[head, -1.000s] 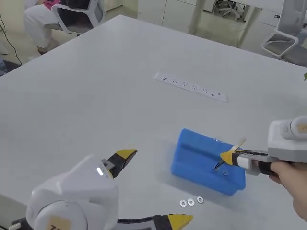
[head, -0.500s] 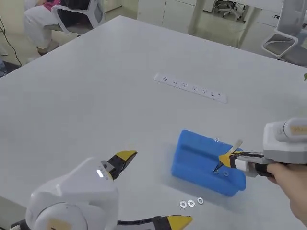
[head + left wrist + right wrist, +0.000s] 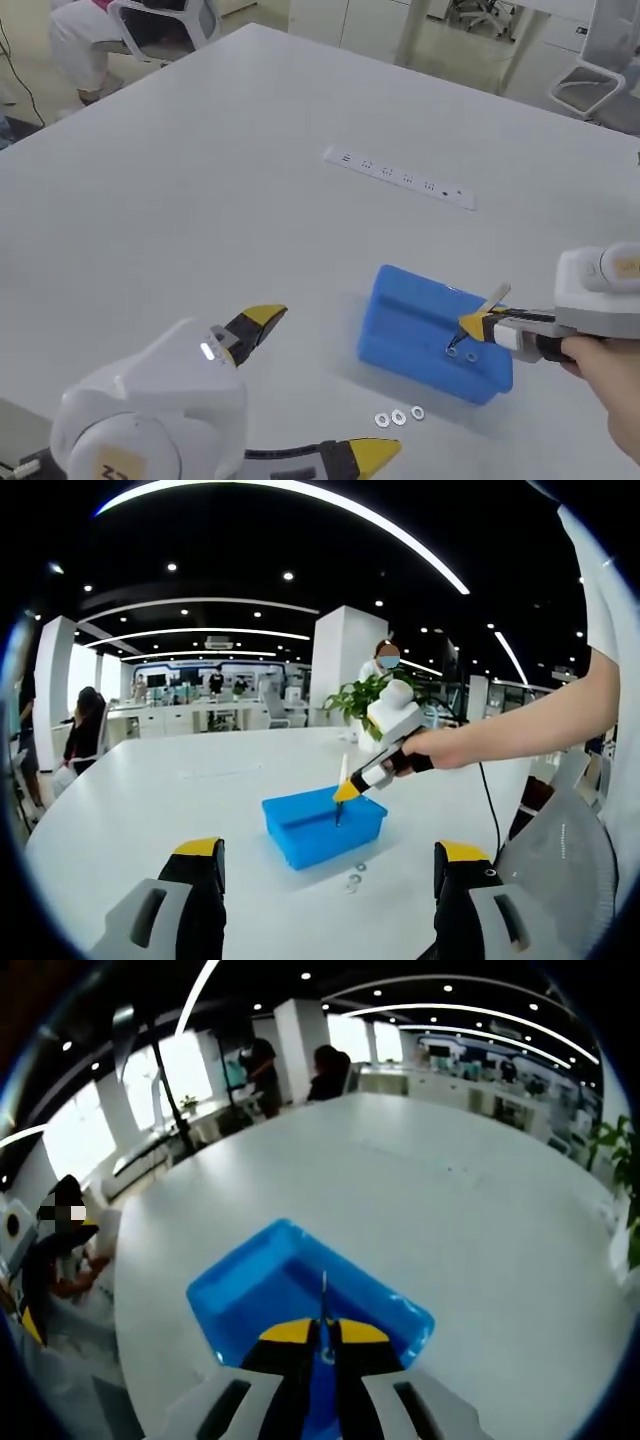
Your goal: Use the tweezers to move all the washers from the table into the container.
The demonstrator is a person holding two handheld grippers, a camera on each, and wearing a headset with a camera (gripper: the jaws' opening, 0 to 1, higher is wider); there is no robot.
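Three washers (image 3: 399, 417) lie on the counter (image 3: 200, 180) beside the blue container (image 3: 400, 320). The right hand-held gripper (image 3: 470, 327) pinches tweezers (image 3: 454, 347) over it. The left hand-held gripper (image 3: 320, 387) is wide open.

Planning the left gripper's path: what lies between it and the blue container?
Three washers lie in a row on the table, between the left gripper and the blue container, near its front wall. The head view shows it.

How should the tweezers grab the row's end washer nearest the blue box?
Probably from above, pinching its rim: one tip in the hole, one outside. The washer lies flat on the table, and its outer side is free of neighbours.
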